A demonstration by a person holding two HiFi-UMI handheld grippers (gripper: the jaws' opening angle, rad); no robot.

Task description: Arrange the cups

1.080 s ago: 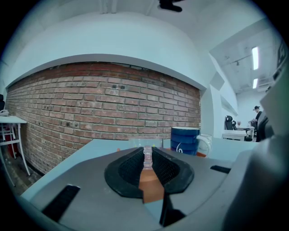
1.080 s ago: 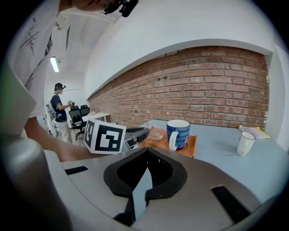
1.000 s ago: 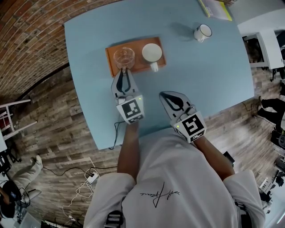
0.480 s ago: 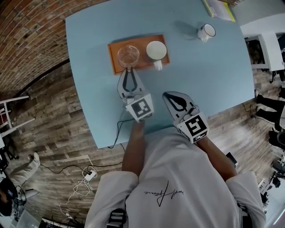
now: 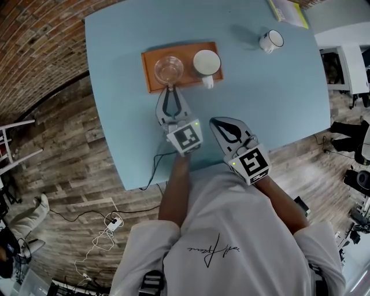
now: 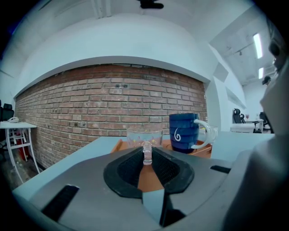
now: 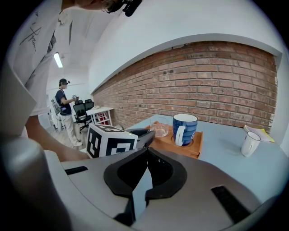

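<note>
Here our left gripper (image 5: 170, 88) clamps the handle of the clear glass cup (image 5: 169, 69) on the orange tray (image 5: 148, 81), beside 1 blue mug (image 5: 206, 62) near the table's (image 5: 272, 98) left edge. Our right gripper (image 5: 221, 122), jaws together, is over bare tabletop.

I see the tray (image 5: 148, 78) on the far left part of the table (image 5: 115, 115), with the glass cup (image 5: 169, 68) in its left half and the mug (image 5: 206, 62) in its right half. My left gripper (image 5: 170, 88) is at the tray's near edge, the glass cup's handle between its jaws. My right gripper (image 5: 214, 121) is over the table nearer me, to the right. A small mug (image 5: 270, 40) stands far right, with a booklet (image 5: 287, 13) behind it at the corner.
</note>
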